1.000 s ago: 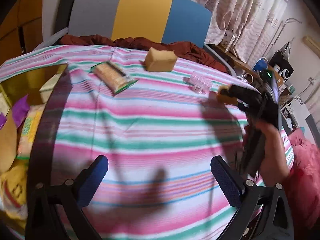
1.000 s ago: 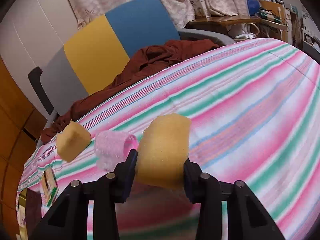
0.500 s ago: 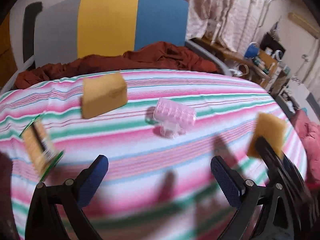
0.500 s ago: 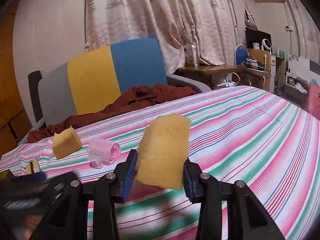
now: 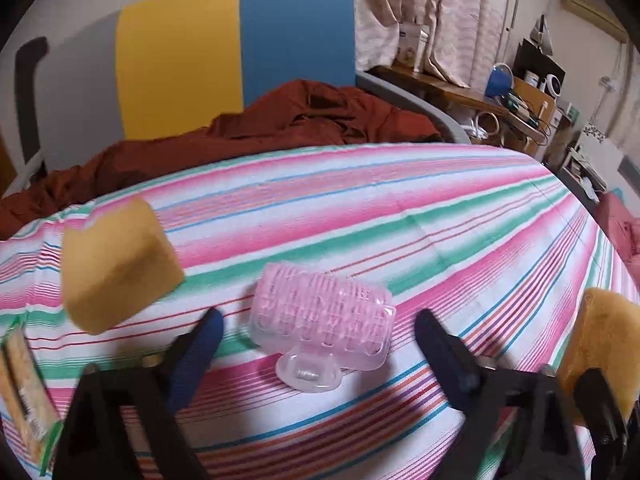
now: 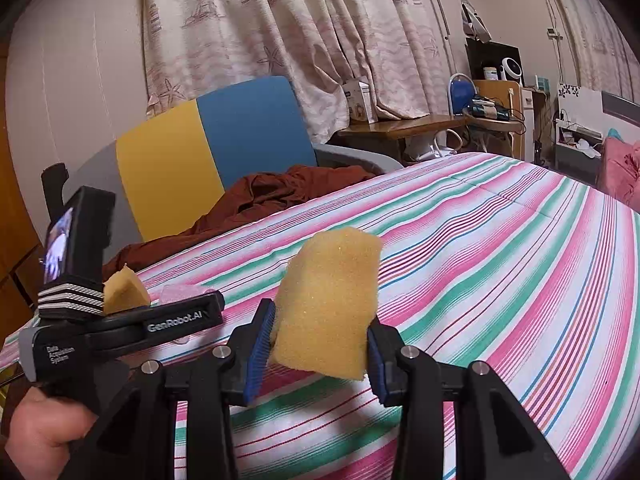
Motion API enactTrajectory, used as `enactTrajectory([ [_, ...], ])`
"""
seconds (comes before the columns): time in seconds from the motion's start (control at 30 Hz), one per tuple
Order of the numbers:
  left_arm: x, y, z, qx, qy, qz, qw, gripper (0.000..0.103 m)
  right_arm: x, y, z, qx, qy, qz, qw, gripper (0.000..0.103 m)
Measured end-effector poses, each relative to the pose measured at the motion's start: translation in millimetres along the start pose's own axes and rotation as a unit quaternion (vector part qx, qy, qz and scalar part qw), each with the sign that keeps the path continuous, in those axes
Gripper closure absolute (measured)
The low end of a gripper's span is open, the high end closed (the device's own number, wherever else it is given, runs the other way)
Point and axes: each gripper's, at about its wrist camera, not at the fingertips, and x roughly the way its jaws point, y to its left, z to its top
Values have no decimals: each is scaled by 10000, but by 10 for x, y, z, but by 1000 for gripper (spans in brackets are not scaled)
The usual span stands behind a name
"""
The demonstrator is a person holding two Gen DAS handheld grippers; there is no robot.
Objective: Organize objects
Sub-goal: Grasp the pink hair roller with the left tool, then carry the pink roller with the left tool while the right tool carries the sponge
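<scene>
A clear pack of pink hair rollers (image 5: 324,316) lies on the striped tablecloth (image 5: 440,220). My left gripper (image 5: 318,330) straddles it, jaws closing, with a gap still showing between each blue pad and the pack. A yellow sponge (image 5: 116,264) rests to the left of the pack. My right gripper (image 6: 320,328) is shut on a second yellow sponge (image 6: 328,304), held above the cloth; that sponge also shows at the right edge of the left wrist view (image 5: 604,340). The right wrist view catches the loose sponge (image 6: 124,294) and the rollers (image 6: 180,294) behind the left tool's body.
A snack packet (image 5: 24,384) lies at the left edge. Behind the table are a chair with a yellow and blue back (image 5: 240,52) and a rust-red cloth (image 5: 280,128). A cluttered wooden desk (image 5: 500,100) stands at the right. A hand (image 6: 40,432) grips the left tool.
The left gripper has swept right across the table, away from the box and packet, to the pink rollers, and its jaws have narrowed. The right gripper kept the sponge and tilted up.
</scene>
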Motion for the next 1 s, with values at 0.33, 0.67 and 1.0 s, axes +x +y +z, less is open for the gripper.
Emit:
enactTrajectory([
  [0.33,-3,-14,-25,61,-126,-52,9999,37,8,-33,-30,65,67,4,10000,62],
  [0.67,-620,65,-373,134,-1040,272,9941,37,31,30,-39,-100,140,-77,9998,62],
  [1.0,-1103,175,-822,76,-1291,187,9914,37,-11,192,-49,-517,129,-133,9985,62],
])
